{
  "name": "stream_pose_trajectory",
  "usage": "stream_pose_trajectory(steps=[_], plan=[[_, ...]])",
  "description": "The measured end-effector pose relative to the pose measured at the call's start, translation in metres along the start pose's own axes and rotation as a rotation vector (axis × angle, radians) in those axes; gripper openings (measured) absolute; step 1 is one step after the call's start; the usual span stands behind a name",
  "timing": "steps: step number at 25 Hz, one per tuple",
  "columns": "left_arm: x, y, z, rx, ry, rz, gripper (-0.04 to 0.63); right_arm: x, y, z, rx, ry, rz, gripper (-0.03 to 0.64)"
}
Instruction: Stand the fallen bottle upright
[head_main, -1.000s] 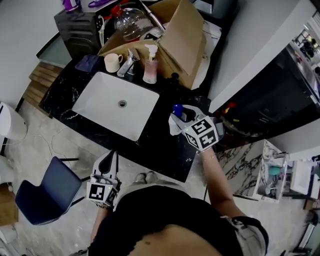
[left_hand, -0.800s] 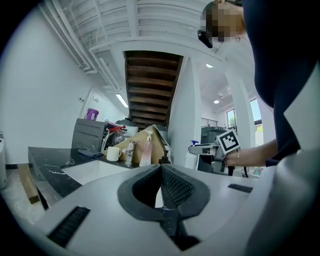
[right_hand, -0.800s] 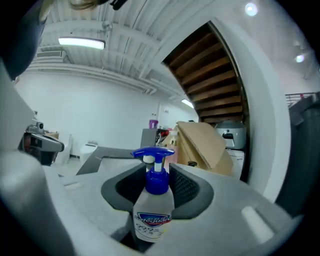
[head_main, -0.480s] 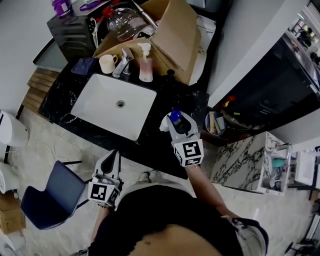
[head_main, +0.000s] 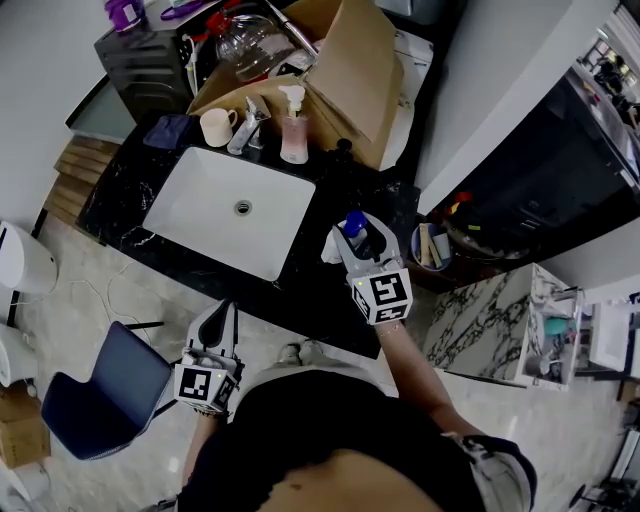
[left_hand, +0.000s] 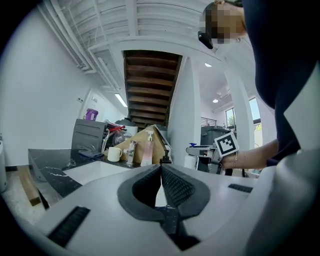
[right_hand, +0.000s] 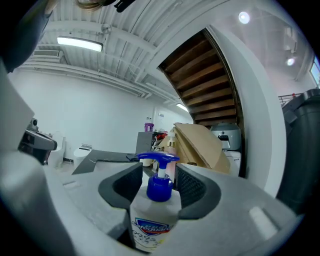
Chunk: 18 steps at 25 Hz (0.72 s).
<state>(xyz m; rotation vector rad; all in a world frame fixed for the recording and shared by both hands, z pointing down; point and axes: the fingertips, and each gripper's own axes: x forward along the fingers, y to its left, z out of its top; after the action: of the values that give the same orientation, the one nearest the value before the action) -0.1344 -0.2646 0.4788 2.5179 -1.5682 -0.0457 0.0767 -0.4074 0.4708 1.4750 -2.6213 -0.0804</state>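
A white pump bottle with a blue cap (head_main: 354, 224) (right_hand: 154, 220) stands upright on the black countertop (head_main: 310, 290), right of the sink. My right gripper (head_main: 351, 240) (right_hand: 159, 176) reaches around it from the near side. Its jaws are opening, with the bottle's neck and shoulders between them; small gaps show beside the blue collar. My left gripper (head_main: 222, 306) (left_hand: 161, 168) hangs low in front of the counter edge, shut and holding nothing.
A white sink (head_main: 235, 215) takes up the counter's left half. Behind it stand a mug (head_main: 215, 127), a faucet (head_main: 248, 122) and a pink pump bottle (head_main: 293, 135), with a cardboard box (head_main: 350, 70) beyond. A blue chair (head_main: 95, 390) stands lower left.
The right gripper has swung round the bottle, its marker cube moving from the right toward me, so it points away from me. The bottle's cap stays at about the same spot. The left gripper has not moved.
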Motion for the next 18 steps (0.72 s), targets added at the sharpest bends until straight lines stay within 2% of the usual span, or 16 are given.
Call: stream_pose_trajectory(steps=[6, 14, 18], plan=[[0.003, 0.0, 0.0, -0.001, -0.002, -0.01, 0.006, 0.002, -0.003, 0.002, 0.017, 0.0, -0.015, 0.258], [0.016, -0.007, 0.012, 0.043, -0.027, -0.042, 0.007, -0.025, -0.012, 0.009, 0.008, -0.009, -0.06, 0.264], [0.026, -0.01, 0.017, 0.033, -0.044, -0.04, 0.006, -0.048, -0.014, 0.009, 0.01, -0.011, -0.089, 0.264]])
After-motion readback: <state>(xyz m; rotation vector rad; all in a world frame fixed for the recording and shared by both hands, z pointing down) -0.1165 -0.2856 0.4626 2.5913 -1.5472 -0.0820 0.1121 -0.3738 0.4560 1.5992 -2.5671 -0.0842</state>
